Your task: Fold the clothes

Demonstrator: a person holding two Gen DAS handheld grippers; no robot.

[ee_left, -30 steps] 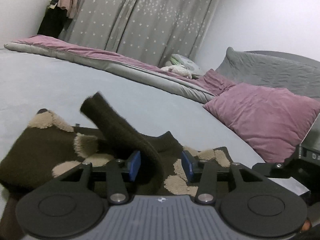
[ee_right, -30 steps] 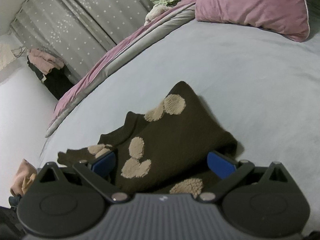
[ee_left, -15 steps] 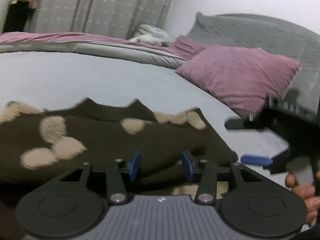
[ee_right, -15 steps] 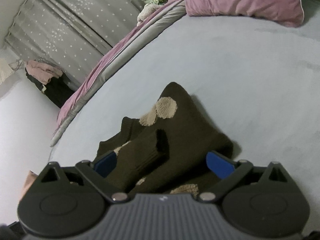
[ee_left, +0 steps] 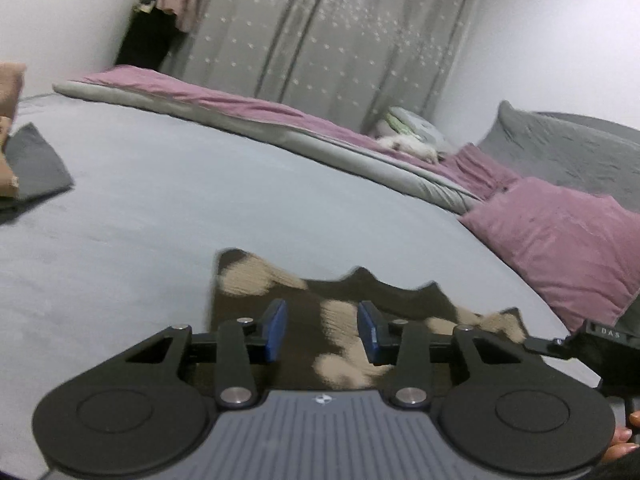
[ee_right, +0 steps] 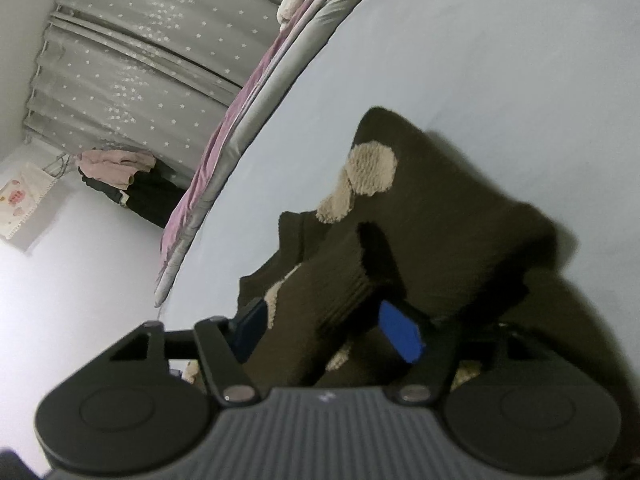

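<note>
Dark brown knitted sweater with fuzzy beige patches point(ee_left: 316, 316) lies on the pale grey bed sheet point(ee_left: 140, 216), partly folded, neckline notches pointing away from the left wrist camera.

Left gripper point(ee_left: 322, 330): blue-padded fingers point(ee_left: 275, 330) set moderately apart, hovering over the near part of the sweater; fabric shows through the gap, nothing pinched. Whether the pads touch the knit cannot be told; this view is motion-blurred.

Right gripper point(ee_right: 328, 330): fingers stand part open with a ribbed fold of the same sweater point(ee_right: 440, 216), seemingly a sleeve with its cuff, lying across the gap between the pads. The far pad point(ee_right: 400, 334) sits against or just beside the fold; a firm clamp cannot be confirmed. The camera is tilted, so the bed runs diagonally.

Beyond: mauve velvet pillow point(ee_left: 560, 248) to the right, grey-and-mauve rolled duvet point(ee_left: 240, 120) along the far edge, grey star-dotted curtain point(ee_left: 340, 40) behind. Folded dark grey cloth point(ee_left: 36, 164) at far left of the sheet, well apart from the sweater.
</note>
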